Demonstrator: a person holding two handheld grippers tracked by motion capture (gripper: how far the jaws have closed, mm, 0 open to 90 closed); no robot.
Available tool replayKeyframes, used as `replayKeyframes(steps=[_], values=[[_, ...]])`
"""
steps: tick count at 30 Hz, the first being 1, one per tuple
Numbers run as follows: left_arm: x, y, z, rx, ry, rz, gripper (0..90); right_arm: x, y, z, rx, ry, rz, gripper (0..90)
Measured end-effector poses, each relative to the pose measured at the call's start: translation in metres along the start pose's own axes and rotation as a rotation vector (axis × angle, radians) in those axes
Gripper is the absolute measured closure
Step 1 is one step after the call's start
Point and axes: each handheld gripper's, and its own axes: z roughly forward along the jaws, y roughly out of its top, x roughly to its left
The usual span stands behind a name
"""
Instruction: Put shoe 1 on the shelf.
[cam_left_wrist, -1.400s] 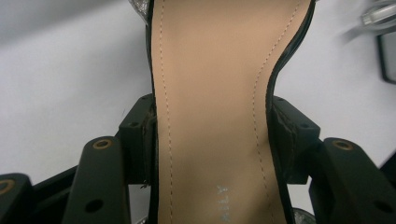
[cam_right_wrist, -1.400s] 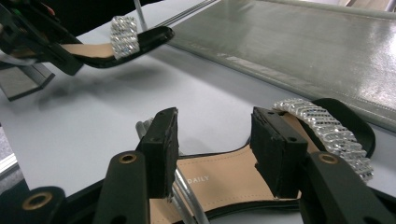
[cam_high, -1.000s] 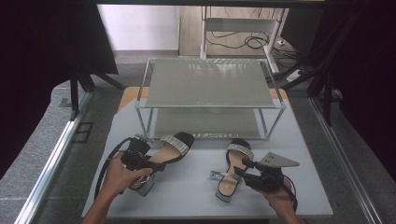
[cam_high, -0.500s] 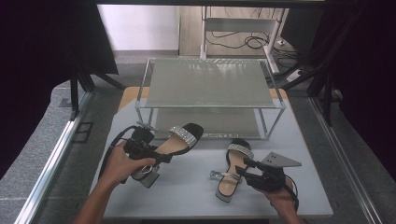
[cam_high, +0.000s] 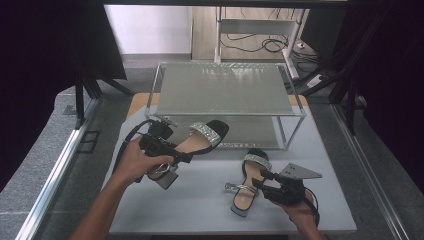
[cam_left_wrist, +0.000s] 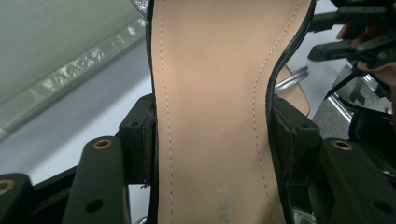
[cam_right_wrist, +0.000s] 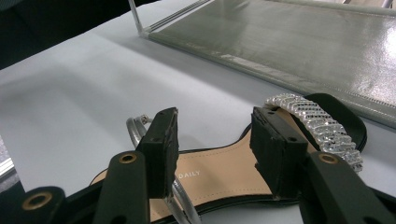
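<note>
A black block-heel sandal (cam_high: 202, 137) with a rhinestone toe strap hangs above the table, toe pointing at the lower shelf (cam_high: 255, 134) of a metal rack. My left gripper (cam_high: 185, 156) is shut on its waist. In the left gripper view both pads press the edges of the tan insole (cam_left_wrist: 210, 107). The matching sandal (cam_high: 245, 197) lies flat on the white table (cam_high: 200, 205) at the front right. My right gripper (cam_high: 262, 182) comes at it from its right side. In the right gripper view the open jaws (cam_right_wrist: 212, 126) stand over the insole (cam_right_wrist: 224, 175), with a silver ankle strap (cam_right_wrist: 135, 128) by the left pad.
The two-tier rack has a top shelf (cam_high: 225, 87) across the back half of the table, on thin metal legs (cam_high: 292, 131). Dark curtains hang at both sides. Cables and a stand (cam_high: 260, 30) sit on the floor behind.
My left hand has lifted its sandal off the table and carried it up and right, toward the rack's lower shelf. The right gripper and its sandal have kept still.
</note>
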Motion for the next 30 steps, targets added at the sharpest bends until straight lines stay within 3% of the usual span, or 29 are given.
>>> replayKeyframes(steps=[4,13,19,30], values=[[-0.003,0.008,-0.001,0.006,0.008,0.014,41.7,0.000,-0.001,0.001,0.000,0.001,0.000,52.1],[-0.011,0.031,-0.006,0.019,-0.016,0.044,41.7,0.002,-0.001,0.004,0.007,0.006,-0.003,52.1],[-0.011,0.044,-0.006,-0.013,-0.039,0.028,41.7,0.002,-0.001,0.004,0.008,0.012,-0.006,52.0],[-0.009,0.072,-0.011,0.016,-0.039,0.035,41.7,0.003,-0.001,0.004,0.011,0.017,-0.012,51.6]])
